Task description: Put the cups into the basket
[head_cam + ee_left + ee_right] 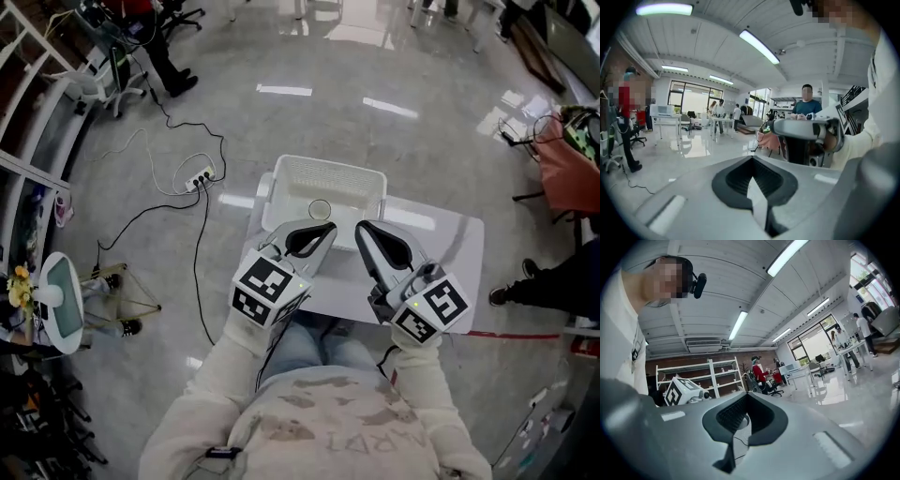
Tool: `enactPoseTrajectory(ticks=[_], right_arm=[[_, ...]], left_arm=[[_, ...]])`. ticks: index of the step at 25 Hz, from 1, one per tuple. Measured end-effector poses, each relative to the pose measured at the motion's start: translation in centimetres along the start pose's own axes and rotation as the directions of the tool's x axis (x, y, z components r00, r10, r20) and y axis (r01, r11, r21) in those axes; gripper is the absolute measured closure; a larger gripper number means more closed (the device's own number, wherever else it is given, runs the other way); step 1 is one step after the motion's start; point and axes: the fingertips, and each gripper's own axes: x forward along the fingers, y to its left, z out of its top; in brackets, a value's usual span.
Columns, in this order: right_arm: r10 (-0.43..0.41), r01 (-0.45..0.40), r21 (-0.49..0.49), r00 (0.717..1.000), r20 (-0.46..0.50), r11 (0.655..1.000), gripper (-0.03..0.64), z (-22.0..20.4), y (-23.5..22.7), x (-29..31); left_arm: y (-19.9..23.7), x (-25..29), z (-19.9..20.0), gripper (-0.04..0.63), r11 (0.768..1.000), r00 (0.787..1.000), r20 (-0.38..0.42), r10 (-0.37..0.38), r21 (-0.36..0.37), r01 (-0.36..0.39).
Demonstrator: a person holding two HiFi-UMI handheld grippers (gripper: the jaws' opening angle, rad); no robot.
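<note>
Left gripper [314,234] and right gripper [380,246] are held up side by side above the near part of the white table [455,253]. Both jaw pairs are pressed together with nothing between them. Both gripper views look out into the room, not down at the work.

White basket [337,180] sits at the table's far edge. One cup [320,208], showing only as a round rim, is inside it. No other cup is visible, though the grippers hide part of the table.

Judgement: loading looks done or nearly so. For any further cup: tilt the gripper down, open wide first, grip near the rim, and lower it upright beside the first
</note>
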Motion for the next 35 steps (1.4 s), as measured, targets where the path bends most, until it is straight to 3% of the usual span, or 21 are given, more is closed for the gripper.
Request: enactPoseTrajectory(ticks=[8,15,23,35], right_arm=[[0.112,-0.114,-0.053,0.993,-0.034,0.992,0.591,0.1,6.6,-3.9],[0.170,-0.174,-0.131,0.985,-0.042,0.976,0.592,0.4,11.2,-4.7],[0.134,-0.135,-0.147,0.991,-0.020,0.980,0.592,-0.2,14.5,-4.5],[0.067,-0.063,-0.150,0.997,0.022,0.987,0.592,-1.0,20.4,-4.7]], left_arm=[[-5.9,-7.6,2.7,0.595,0.991,0.978,0.161,0.130,-0.015,-0.129],[-7.9,-12.0,3.2,0.595,0.983,0.959,0.217,0.184,-0.040,-0.180],[-8.3,-15.7,3.5,0.595,0.991,0.957,0.258,0.136,-0.022,-0.135],[-9.9,-21.2,1.7,0.595,0.998,0.967,0.249,0.059,0.019,-0.066]])
